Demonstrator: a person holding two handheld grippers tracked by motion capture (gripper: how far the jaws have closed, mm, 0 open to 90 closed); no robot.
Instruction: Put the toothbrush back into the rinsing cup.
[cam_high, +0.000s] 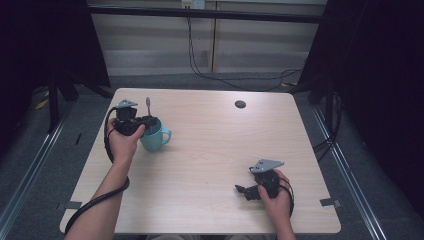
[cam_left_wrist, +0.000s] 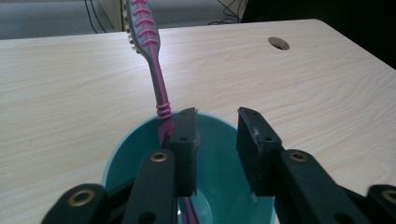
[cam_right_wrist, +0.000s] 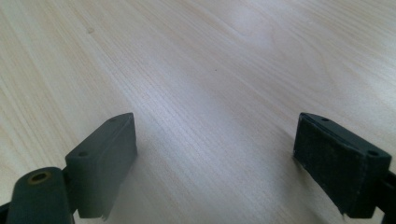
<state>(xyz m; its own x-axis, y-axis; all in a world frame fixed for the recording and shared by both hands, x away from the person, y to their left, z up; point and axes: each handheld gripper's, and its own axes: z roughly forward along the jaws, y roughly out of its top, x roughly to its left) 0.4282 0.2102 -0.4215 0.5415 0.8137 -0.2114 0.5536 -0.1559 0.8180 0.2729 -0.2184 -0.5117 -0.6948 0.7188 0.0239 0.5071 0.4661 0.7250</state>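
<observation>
Left gripper (cam_left_wrist: 215, 140) over teal cup (cam_left_wrist: 116, 158): jaws narrowly apart, nothing pinched; pink-grey ribbed toothbrush (cam_left_wrist: 152, 51) stands in the cup, leaning just beside one jaw. Right gripper (cam_right_wrist: 215, 163) jaws wide, empty, above pale wood-grain surface (cam_right_wrist: 196, 60). Cup glossy, round, at surface's left.
</observation>
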